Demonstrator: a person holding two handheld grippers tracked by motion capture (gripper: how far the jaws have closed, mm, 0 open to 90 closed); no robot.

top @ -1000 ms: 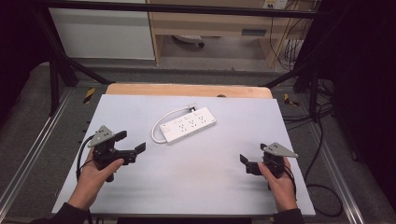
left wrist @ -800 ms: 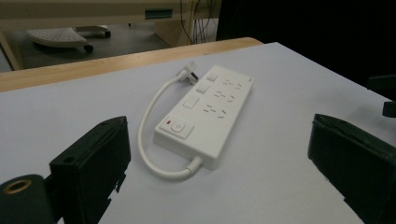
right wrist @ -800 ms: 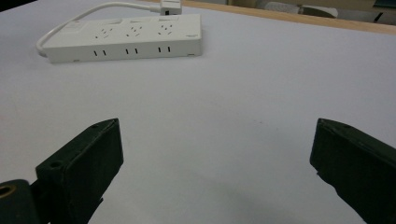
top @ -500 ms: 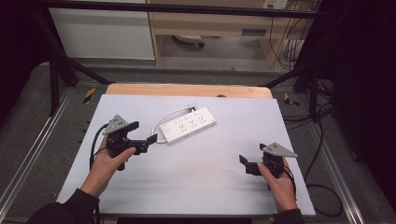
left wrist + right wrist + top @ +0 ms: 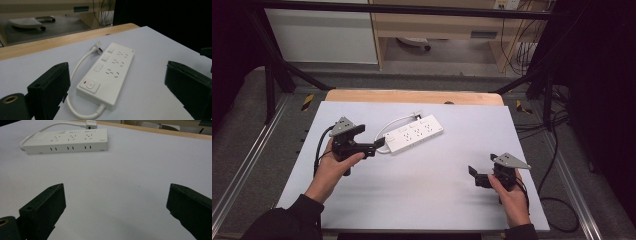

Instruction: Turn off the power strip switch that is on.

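the left gripper, jaws released, is facing the strip endwise, just beside it; the right gripper, likewise released, is sitting well apart.

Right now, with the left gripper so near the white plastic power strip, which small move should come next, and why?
Probably ease the left gripper forward until its open jaws straddle the white plastic power strip's switch end, then close: the strip lies flat just ahead, ungripped.
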